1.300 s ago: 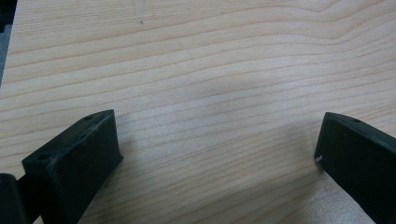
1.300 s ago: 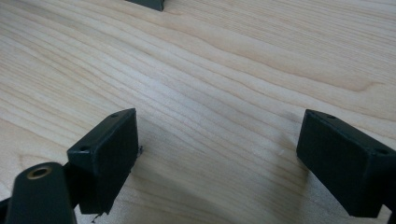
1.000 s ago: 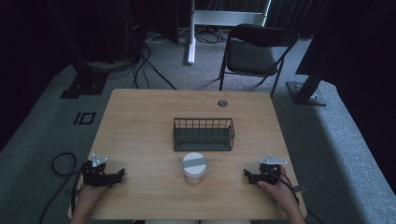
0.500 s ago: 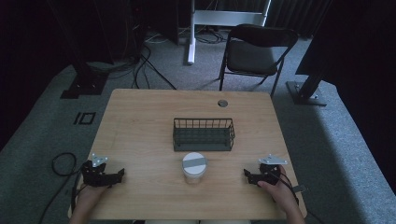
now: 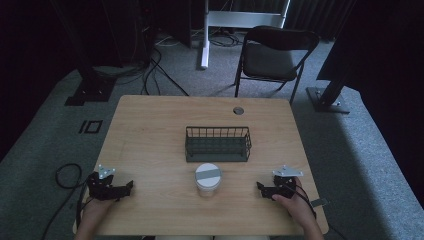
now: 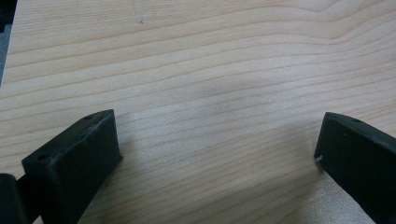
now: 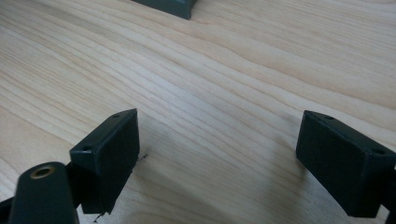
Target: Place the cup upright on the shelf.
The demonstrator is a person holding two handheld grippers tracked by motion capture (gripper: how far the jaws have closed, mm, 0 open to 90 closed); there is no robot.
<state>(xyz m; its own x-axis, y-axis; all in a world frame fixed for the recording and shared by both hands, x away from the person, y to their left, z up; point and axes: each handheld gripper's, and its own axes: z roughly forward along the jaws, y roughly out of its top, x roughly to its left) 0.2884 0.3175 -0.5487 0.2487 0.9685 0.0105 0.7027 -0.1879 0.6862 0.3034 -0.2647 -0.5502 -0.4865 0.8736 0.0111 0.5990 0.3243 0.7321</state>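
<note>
Along the near edge of the wooden table, the left gripper rests at the left corner and the right gripper near the right corner, each held by a hand, both pointing inward. Between them, well apart from either, stands a clear jar with a white lid, with bare wood open on both sides of it. Just beyond the jar sits a dark wire basket at the table's middle, and farther back a small round grommet near the far edge. Past the table are grey carpet, a folding chair and loose cables. Both grippers' jaws stand wide apart over bare wood, holding nothing
</note>
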